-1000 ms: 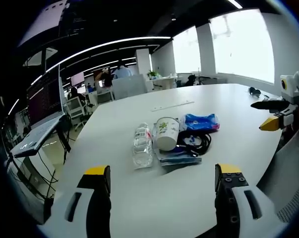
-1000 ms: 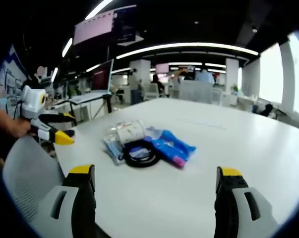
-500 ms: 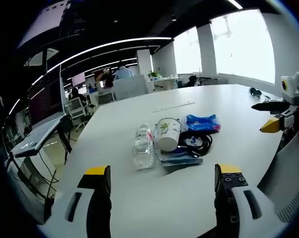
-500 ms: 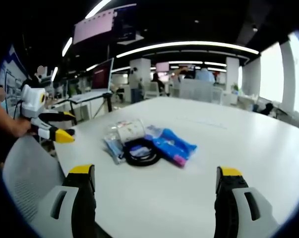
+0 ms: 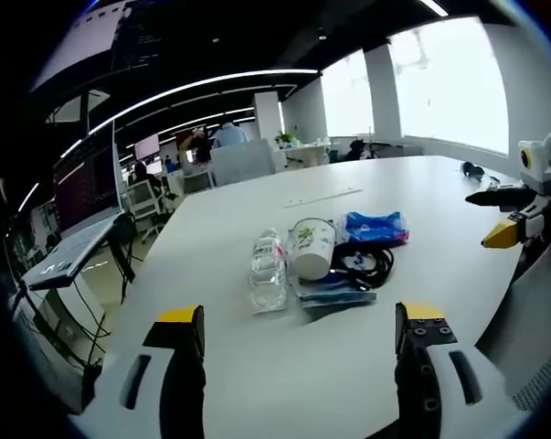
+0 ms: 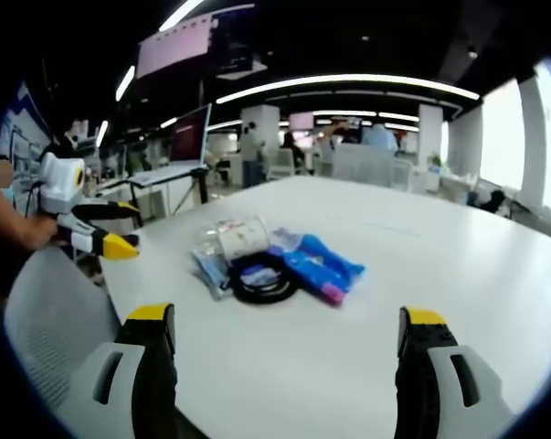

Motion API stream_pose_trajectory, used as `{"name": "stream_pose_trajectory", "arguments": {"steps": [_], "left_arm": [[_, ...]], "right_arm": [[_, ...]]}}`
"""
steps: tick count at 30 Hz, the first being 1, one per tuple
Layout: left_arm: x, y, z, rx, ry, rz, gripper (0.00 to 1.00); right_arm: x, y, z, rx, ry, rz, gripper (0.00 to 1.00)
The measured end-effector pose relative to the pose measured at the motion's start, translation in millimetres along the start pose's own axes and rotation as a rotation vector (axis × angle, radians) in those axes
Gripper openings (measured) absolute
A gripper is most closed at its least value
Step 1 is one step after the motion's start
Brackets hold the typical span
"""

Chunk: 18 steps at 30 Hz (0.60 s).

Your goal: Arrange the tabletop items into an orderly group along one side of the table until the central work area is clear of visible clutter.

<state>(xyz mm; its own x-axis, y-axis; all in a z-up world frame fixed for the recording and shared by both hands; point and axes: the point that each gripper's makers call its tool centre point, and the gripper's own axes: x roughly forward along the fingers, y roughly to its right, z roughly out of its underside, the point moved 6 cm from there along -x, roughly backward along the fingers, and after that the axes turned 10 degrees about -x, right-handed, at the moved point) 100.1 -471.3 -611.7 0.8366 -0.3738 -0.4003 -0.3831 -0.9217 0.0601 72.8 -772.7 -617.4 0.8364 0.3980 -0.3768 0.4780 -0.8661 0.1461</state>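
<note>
1. Clutter lies bunched mid-table (image 5: 211,229): a clear bottle (image 5: 267,270) on its side, a tipped paper cup (image 5: 312,247), a black cable coil (image 6: 261,279), a blue packet (image 6: 318,265).
2. Left gripper (image 5: 298,320) and right gripper (image 6: 289,325) hang wide open and empty, near the table edge, well apart from the pile.
3. Chairs and a monitor stand beyond.

Clear plastic bottle (image 5: 267,269); glossy blue packet (image 5: 373,226); smooth white table (image 5: 439,197).

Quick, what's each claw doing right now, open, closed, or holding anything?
Left claw: open, holding nothing, above the table's near edge.
Right claw: open, holding nothing.
</note>
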Motion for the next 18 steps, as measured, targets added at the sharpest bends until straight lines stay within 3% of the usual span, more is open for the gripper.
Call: {"name": "stream_pose_trajectory", "arguments": {"steps": [18], "left_arm": [[0.3, -0.2, -0.3, 0.0, -0.003, -0.003, 0.84]], "right_arm": [[-0.4, 2.7, 2.2, 0.007, -0.015, 0.02, 1.0]]}}
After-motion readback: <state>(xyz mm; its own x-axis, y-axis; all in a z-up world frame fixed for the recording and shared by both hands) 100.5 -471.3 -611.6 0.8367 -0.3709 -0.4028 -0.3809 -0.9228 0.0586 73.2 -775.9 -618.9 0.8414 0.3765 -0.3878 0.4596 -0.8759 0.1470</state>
